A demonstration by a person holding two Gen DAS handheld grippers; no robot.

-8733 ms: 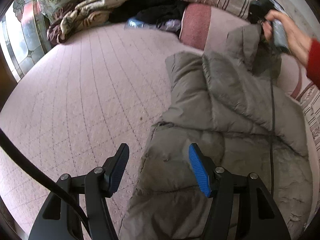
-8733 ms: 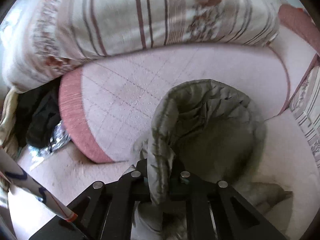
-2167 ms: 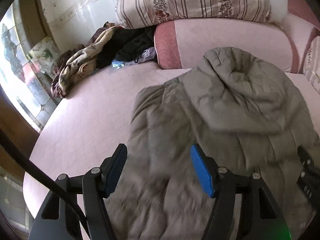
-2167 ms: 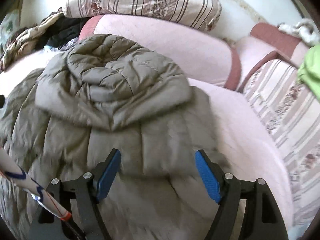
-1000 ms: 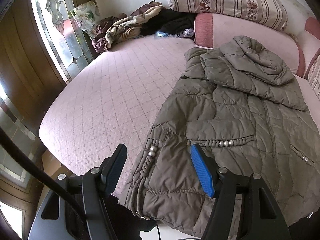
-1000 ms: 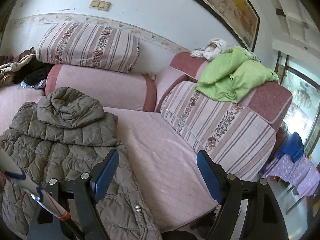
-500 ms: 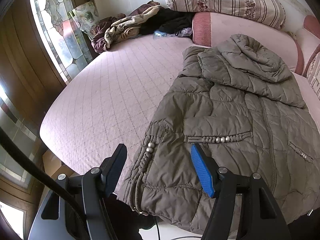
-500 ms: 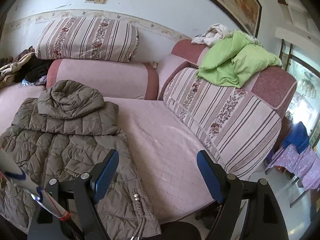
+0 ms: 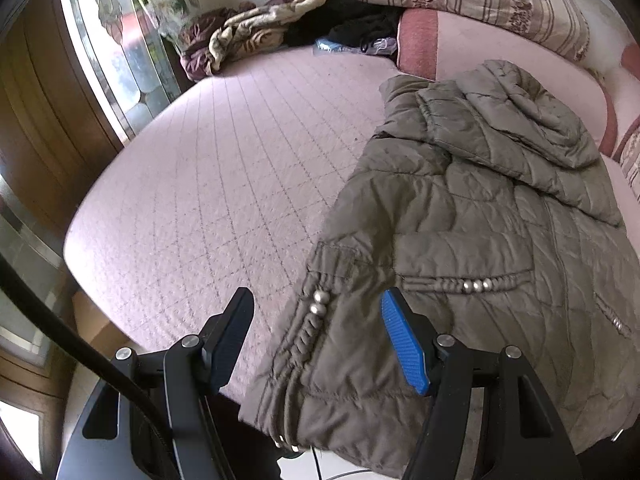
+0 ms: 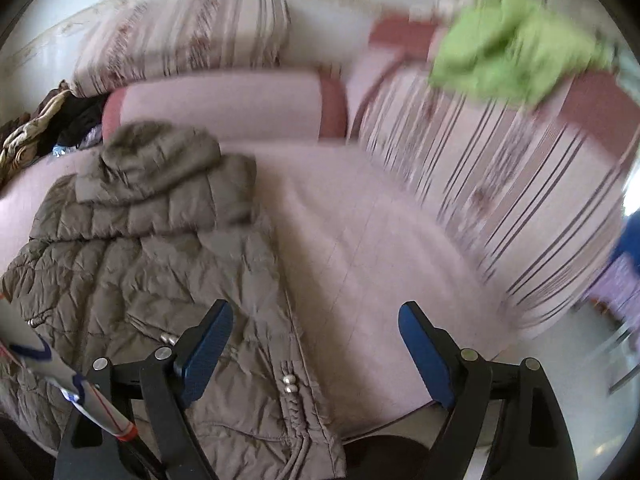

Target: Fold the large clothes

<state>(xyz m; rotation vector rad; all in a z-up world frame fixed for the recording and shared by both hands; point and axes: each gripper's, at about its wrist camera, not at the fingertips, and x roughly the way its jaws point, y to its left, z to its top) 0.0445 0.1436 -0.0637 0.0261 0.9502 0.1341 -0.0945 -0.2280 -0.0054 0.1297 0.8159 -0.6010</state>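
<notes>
Moved: both grippers had come down closer to the coat's bottom edge since a moment before, and the right view was blurry from moving.
Left gripper (image 9: 316, 344): its jaws were wide apart and held nothing. It hung over the left cuff with the little silver beads (image 9: 320, 303).
Right gripper (image 10: 316, 344): also wide apart and holding nothing, over the coat's right bottom corner and the bare sofa.
Coat (image 9: 472, 248): the big brown puffy coat lay flat on the pink sofa seat (image 9: 224, 184), hood (image 9: 520, 108) folded down at the far end, hem hanging a bit over the near edge.
Why: I think each gripper was lined up with a bottom side so the coat could be picked up and folded.
Around: striped cushions (image 10: 500, 184), a green cloth (image 10: 512, 52), a heap of clothes (image 9: 256, 36).
Writing: none that I could read.
</notes>
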